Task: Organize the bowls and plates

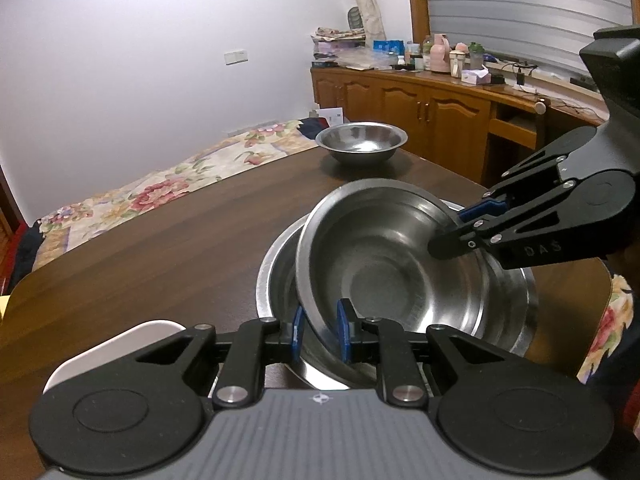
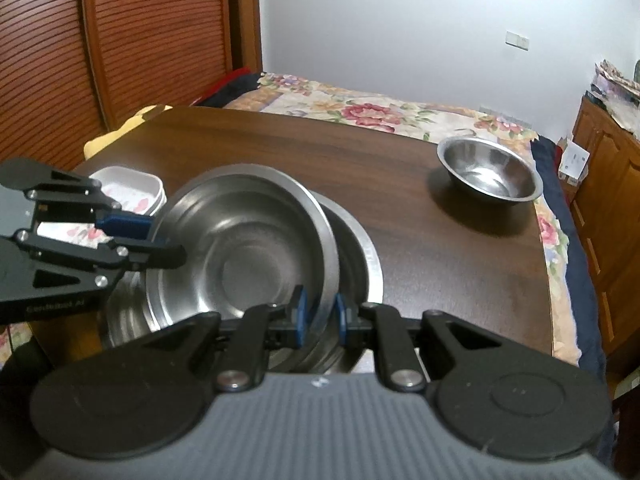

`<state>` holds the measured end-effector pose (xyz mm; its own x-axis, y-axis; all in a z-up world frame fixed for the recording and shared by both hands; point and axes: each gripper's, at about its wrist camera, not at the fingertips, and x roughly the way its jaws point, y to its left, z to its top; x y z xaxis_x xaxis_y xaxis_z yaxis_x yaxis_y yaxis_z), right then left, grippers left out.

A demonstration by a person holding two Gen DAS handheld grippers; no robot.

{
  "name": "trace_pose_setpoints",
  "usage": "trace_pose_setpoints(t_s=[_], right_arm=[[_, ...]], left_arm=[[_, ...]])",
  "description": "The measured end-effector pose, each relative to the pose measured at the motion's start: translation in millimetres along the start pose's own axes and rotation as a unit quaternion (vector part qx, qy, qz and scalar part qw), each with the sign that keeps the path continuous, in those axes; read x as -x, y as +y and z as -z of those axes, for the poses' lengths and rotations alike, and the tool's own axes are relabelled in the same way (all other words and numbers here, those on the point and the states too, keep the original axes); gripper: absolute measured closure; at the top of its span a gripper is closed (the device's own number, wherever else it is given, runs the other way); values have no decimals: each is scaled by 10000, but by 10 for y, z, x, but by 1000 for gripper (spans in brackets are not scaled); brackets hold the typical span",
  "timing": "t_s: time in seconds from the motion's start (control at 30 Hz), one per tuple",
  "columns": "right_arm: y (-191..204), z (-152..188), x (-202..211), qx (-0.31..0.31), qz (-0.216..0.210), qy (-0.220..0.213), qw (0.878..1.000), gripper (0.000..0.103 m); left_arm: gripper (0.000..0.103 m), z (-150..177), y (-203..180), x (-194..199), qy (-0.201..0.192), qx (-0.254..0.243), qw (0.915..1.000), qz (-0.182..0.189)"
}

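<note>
Both grippers pinch one shiny steel bowl (image 1: 384, 264) by opposite rims, left gripper (image 1: 320, 334) near, right gripper (image 2: 319, 320) across, tilting it inside a wider steel basin (image 2: 360, 248) on the dark wooden bench (image 1: 160, 232).

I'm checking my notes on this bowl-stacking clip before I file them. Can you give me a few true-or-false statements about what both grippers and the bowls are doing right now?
1. Both grippers grip the same steel bowl by its rim. True: the left gripper and the right gripper each have their jaws closed on its edge.
2. The held bowl sits level. False: it is tilted, over a larger steel bowl beneath it.
3. A third steel bowl stands alone at the far part of the table. True.
4. That far bowl is upside down. False: it is upright, its inside showing.
5. A white dish sits on the table beyond the left gripper in the right wrist view. True.
</note>
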<state>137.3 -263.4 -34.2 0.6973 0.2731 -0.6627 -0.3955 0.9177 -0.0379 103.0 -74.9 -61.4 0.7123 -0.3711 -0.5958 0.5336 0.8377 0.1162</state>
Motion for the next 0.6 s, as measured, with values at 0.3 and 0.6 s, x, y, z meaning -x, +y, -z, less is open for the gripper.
trace_pose_setpoints(t_s=[0.3, 0.6], right_arm=[[21, -16, 6, 91, -3, 45, 9999, 86], [-7, 46, 26, -200, -18, -220, 9996, 86]], left_arm=[[83, 3, -5, -18, -16, 138, 9999, 19], [83, 7, 87, -13, -104, 418, 9990, 69]])
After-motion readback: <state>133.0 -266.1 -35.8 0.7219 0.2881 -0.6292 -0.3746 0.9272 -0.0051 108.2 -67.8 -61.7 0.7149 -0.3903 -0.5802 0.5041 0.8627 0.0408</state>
